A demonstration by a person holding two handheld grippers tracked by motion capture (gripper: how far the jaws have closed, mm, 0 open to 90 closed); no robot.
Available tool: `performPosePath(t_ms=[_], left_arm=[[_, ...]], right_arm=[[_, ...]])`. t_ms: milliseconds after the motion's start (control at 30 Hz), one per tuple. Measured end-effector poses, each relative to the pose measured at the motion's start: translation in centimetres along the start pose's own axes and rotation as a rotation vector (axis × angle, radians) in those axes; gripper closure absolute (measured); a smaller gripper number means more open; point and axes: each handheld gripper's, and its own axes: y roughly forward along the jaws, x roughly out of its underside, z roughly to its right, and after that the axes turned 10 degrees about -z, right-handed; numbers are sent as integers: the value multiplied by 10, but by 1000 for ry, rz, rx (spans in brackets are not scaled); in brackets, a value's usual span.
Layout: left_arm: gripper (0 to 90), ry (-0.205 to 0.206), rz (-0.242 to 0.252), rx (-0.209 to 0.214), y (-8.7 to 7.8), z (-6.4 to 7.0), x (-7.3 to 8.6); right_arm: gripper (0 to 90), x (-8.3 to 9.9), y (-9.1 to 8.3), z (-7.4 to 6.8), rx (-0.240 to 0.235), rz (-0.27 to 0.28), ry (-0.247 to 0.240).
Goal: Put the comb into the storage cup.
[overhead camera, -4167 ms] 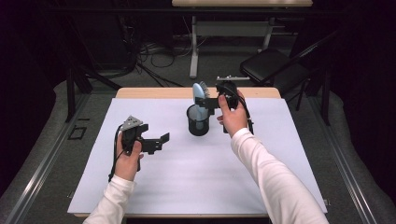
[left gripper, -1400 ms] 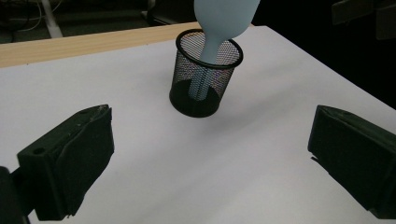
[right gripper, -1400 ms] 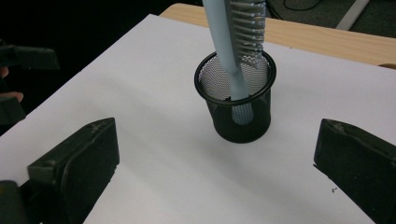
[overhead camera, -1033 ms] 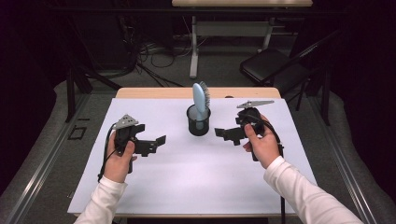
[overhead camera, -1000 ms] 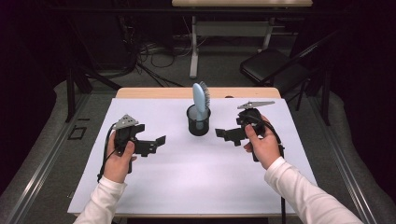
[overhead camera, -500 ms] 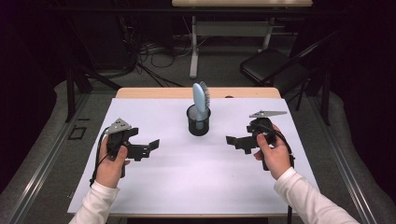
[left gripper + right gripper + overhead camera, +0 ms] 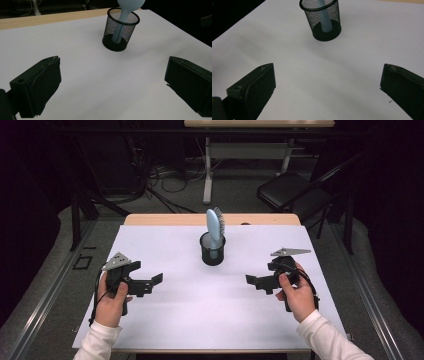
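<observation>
A black mesh cup (image 7: 212,249) stands upright at the middle back of the white table, with a pale blue hairbrush (image 7: 215,226) standing handle-down inside it. The same cup (image 7: 120,30) and brush handle (image 7: 121,22) appear ahead in the left gripper view, and the cup (image 7: 323,20) in the right gripper view. My left gripper (image 7: 151,284) rests at the table's left, jaws wide apart and empty. At the table's right my right gripper (image 7: 254,282) is open too, holding nothing. Both point inward toward the cup, well short of it.
The white sheet (image 7: 210,310) covers a wooden table whose bare back edge (image 7: 165,219) shows. Behind the table are a dark chair (image 7: 295,190), a desk leg (image 7: 207,175) and cables (image 7: 150,180) on the floor.
The right gripper let go of the hairbrush in the cup and drew back to the right front. Both hands have slid outward and toward the person over the last second.
</observation>
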Motion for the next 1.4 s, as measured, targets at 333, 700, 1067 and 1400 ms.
performPosePath(t_ms=[333,700,1067,1400], left_arm=[[8,-18,9,2,-1,-5,12],[8,-31,4,-9,4,-14,23],[10,-41,-6,-12,10,-19,30],[11,-33,-5,-13,13,-19,32]], right_arm=[[0,20,2,8,17,-13,23],[0,43,9,17,46,-10,33],[0,56,13,23,71,12,52],[0,62,17,24,81,25,58]])
